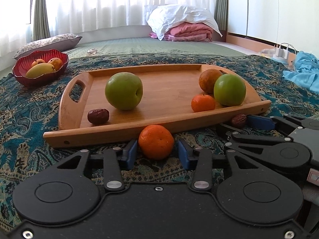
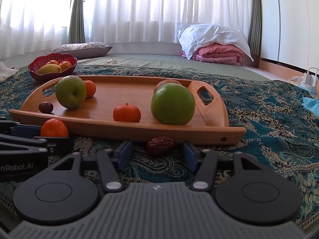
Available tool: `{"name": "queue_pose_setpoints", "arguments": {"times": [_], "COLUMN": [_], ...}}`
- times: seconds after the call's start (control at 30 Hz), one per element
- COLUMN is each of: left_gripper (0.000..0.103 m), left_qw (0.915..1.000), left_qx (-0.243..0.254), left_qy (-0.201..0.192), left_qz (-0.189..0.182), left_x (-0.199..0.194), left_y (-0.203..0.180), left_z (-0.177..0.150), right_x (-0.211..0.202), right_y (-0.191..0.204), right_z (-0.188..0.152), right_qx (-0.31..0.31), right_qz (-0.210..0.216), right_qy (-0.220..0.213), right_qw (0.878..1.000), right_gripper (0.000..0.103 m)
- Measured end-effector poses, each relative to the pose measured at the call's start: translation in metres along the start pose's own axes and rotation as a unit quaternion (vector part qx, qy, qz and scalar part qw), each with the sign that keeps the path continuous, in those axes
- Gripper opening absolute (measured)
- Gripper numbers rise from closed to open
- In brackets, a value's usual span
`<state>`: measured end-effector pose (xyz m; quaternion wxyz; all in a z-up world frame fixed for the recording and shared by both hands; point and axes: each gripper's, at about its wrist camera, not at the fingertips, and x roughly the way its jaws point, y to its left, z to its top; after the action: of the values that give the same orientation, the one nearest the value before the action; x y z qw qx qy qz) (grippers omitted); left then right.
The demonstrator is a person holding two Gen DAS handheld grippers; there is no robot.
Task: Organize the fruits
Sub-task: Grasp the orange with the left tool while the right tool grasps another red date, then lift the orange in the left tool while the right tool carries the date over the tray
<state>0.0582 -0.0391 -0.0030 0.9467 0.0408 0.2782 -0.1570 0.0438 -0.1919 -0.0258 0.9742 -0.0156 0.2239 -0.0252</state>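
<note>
Both hand-held grippers straddled loose fruit in front of the wooden tray [image 1: 99, 137].
Left hand-held gripper [image 1: 157, 152] sat part-open around the mandarin [image 1: 156, 141], pads barely clear; soft, round, best squeezed gently at its widest part. Right hand-held gripper [image 2: 157, 152] stood wider around the wrinkled date [image 2: 160, 143], untouched, light.

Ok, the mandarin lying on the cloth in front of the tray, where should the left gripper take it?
Across its widest middle, coming in low from the near side. The mandarin is a squat round fruit resting against the tray edge, and the left gripper already brackets both its sides.
</note>
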Motion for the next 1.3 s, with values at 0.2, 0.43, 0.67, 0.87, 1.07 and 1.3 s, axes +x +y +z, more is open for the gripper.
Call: {"name": "queue_pose_setpoints", "arguments": {"times": [0.2,0.43,0.67,0.87,1.07,1.3], "left_gripper": [0.036,0.036,0.035,0.035,0.035,0.036], "left_qw": [1.0000,0.9999,0.9997,0.9995,0.9994,0.9988], "left_qx": [-0.006,-0.010,-0.015,-0.018,-0.019,-0.024], "left_qy": [0.002,0.000,-0.016,-0.024,-0.026,-0.036], "left_qz": [0.002,0.005,0.002,0.008,0.014,0.022], "left_x": [-0.001,-0.006,-0.019,-0.024,-0.029,-0.035], "left_y": [0.002,0.001,-0.001,0.000,0.002,0.005], "left_z": [0.002,0.005,0.013,0.019,0.018,0.021], "right_x": [-0.004,-0.008,-0.022,-0.027,-0.030,-0.033], "right_y": [0.005,0.003,0.003,0.003,0.003,0.003], "right_z": [0.001,0.005,0.017,0.027,0.029,0.030], "right_qx": [-0.012,-0.003,0.002,0.007,0.011,0.014], "right_qz": [0.001,0.002,0.006,0.008,0.011,0.010], "right_qy": [-0.002,-0.007,-0.032,-0.047,-0.050,-0.053], "right_qw": [1.000,1.000,0.999,0.999,0.999,0.998], "right_gripper": [0.045,0.035,0.035,0.035,0.035,0.035]}}
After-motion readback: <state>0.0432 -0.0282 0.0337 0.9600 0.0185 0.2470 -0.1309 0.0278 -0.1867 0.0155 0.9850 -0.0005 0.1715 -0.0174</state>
